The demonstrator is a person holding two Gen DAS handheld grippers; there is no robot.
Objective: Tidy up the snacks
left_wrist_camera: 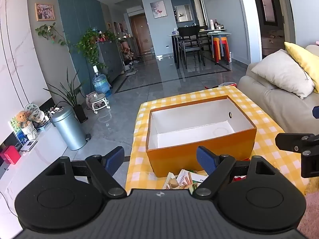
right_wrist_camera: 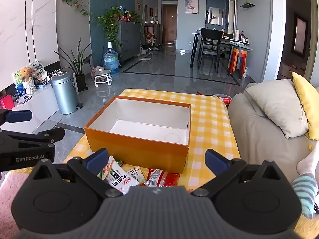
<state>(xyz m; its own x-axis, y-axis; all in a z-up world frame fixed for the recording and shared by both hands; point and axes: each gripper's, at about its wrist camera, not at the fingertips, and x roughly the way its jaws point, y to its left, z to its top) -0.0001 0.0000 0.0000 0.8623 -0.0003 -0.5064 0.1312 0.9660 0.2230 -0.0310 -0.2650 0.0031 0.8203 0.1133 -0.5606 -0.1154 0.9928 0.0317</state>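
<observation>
An orange box (left_wrist_camera: 201, 151) with a white, empty inside stands on the yellow checked tablecloth (left_wrist_camera: 267, 123); it also shows in the right wrist view (right_wrist_camera: 139, 149). Several snack packets (left_wrist_camera: 185, 179) lie in front of it, among them a white packet (right_wrist_camera: 119, 176) and a red packet (right_wrist_camera: 161, 178). My left gripper (left_wrist_camera: 160, 159) is open and empty, above the packets, short of the box. My right gripper (right_wrist_camera: 157, 159) is open and empty, over the packets. Each gripper shows at the edge of the other's view (left_wrist_camera: 295, 141) (right_wrist_camera: 30, 133).
A beige sofa (right_wrist_camera: 259, 131) with a grey pillow (right_wrist_camera: 277, 107) and a yellow pillow borders the table on the right. A metal bin (right_wrist_camera: 64, 93) and a white low cabinet (left_wrist_camera: 39, 155) stand at the left. A pink rug (right_wrist_camera: 8, 195) lies below. A socked foot (right_wrist_camera: 305, 187) rests at right.
</observation>
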